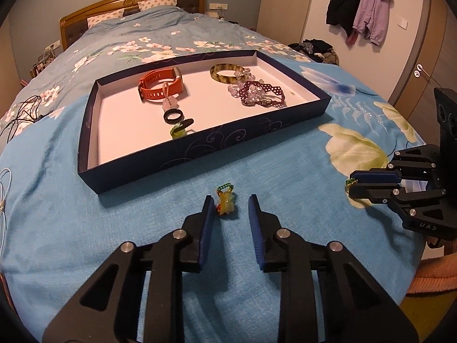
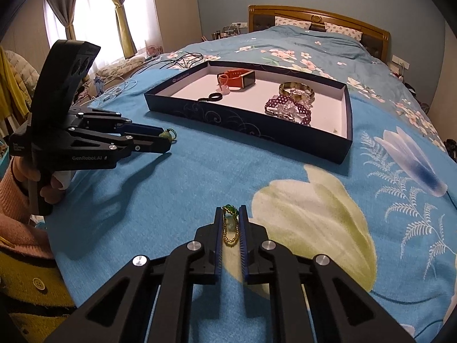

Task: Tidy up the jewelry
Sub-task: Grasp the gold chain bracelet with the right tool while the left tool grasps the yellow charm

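Jade-looking stuff today, so a few notes on grip

My left claw (image 1: 231, 200) is spread with the little yellow-green charm (image 1: 225, 207) sitting between the pads. As far as I can see neither pad is really squeezing it yet. It's lying on the blanket (image 1: 142, 243), just short of the near wall of the box (image 1: 200, 145), roughly midway along that wall.

My right claw (image 2: 230, 208) is pressed nearly together, pinching the chain piece (image 2: 230, 224), which has a green bead at the top and a gold chain hanging between the pads. It's over the blanket, well off the box's near right corner.

How I reckon these handle:
- both weigh next to nothing, so no force needed
- the stone bit is probably hard and slick, and could squirt out if pinched on a rounded edge
- the beaded loop on top looks floppy, so I wouldn't grab there or the stone will swing
- I'd take the charm across the widest part of its body, pads flat on both sides
- the blanket is soft and gives, so the tips can go low around it
- a dangling chain could snag on the box wall, so lift clear first

The watch (image 1: 155, 85), bangle (image 1: 225, 71) and bracelet (image 1: 262, 94) are already in the box, with free floor along its near left corner
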Tool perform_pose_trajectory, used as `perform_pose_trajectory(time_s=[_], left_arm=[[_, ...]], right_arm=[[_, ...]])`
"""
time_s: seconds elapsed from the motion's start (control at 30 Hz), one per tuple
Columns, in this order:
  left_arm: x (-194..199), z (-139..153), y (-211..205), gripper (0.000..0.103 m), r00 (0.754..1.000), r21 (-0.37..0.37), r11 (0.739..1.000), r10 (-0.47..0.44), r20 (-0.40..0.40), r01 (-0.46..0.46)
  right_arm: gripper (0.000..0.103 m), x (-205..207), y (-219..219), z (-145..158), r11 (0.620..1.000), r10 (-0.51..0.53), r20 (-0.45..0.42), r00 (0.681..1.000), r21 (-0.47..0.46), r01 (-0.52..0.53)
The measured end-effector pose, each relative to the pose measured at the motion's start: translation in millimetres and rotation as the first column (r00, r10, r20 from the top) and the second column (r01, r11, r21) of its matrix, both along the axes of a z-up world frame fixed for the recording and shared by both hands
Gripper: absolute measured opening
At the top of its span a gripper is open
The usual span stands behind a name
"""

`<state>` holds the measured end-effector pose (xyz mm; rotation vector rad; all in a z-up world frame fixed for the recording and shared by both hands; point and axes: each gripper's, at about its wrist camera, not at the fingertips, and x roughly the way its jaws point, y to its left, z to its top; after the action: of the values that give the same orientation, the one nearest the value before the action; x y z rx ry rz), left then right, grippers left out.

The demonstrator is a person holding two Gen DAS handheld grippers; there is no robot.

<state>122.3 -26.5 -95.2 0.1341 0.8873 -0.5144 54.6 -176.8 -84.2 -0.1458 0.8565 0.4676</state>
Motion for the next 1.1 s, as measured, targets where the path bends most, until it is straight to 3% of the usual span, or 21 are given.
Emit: perform_pose_trajectory(time_s=[0.13,0.63,1.1], left_arm=[[1,0,1,0.013,1.000,0.002,1.000,0.014,-0.002,-0.014],[5,-1,4,0.013,1.000,-0.002,1.000,0.024,-0.003,-0.024],[-2,9,3,0.012,0.999,-0.021,0.999,0.031,0.042,-0.030]], right_arm=[[0.009,1,-1,3,1.000,-0.005,0.007,1.000,0.014,0.005],[0.009,10,4,6,0.999,-0.012,0.022,1.000,0.049,0.011],[0.009,14,1,15,0.996,-0.025,0.047,0.999,0.091,0.020]])
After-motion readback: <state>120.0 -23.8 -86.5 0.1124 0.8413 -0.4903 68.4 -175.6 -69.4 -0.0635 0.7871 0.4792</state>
